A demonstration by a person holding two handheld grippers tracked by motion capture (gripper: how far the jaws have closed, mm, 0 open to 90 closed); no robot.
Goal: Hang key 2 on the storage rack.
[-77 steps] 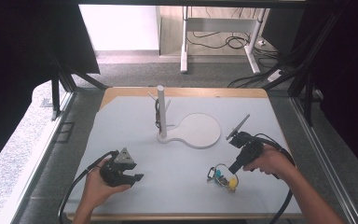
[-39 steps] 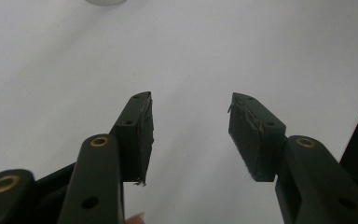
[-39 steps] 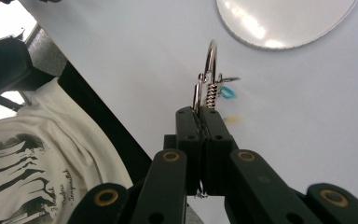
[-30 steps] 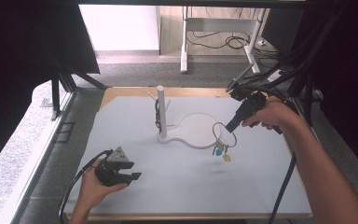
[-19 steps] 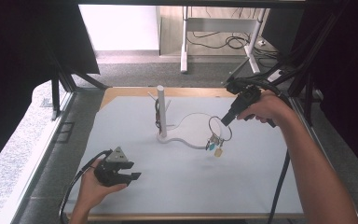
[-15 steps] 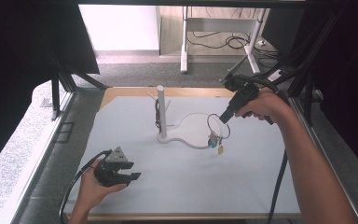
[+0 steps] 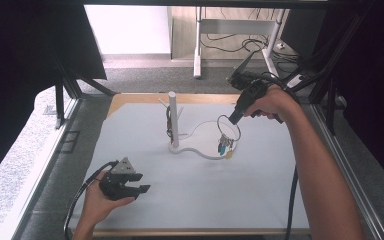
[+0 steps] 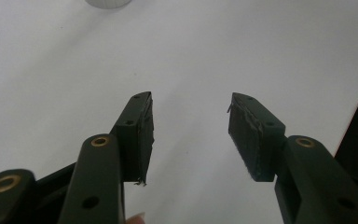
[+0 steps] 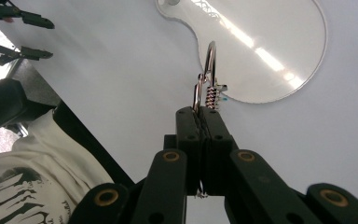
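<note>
While it hangs in the air above the round lobe of the white stand base [image 7: 205,142], the key ring [image 7: 228,128] is pinched at its upper edge by the right hand-held gripper [image 7: 233,119], whose jaws are pressed tight together on the thin wire. Several small keys or charms [image 7: 224,146] dangle from the bottom of the ring, just over the base's rim. To the left rises the white post [image 7: 172,117] with short pegs near its top; something dark already hangs on one of them. The left hand-held gripper [image 7: 135,189] rests low near the front of the grey table [image 7: 190,195], well apart from the stand, its jaws spread wide and holding nothing.

The likely aim is to hang the ring on a peg. The grip is on a narrow, smooth wire, so the ring could swivel or slip out. The swinging charms could catch the post or the other hanging item, and a sideways knock might shift or tip the light stand.

What the charms are is too small to tell, and the free peg's exact tip is hard to make out
</note>
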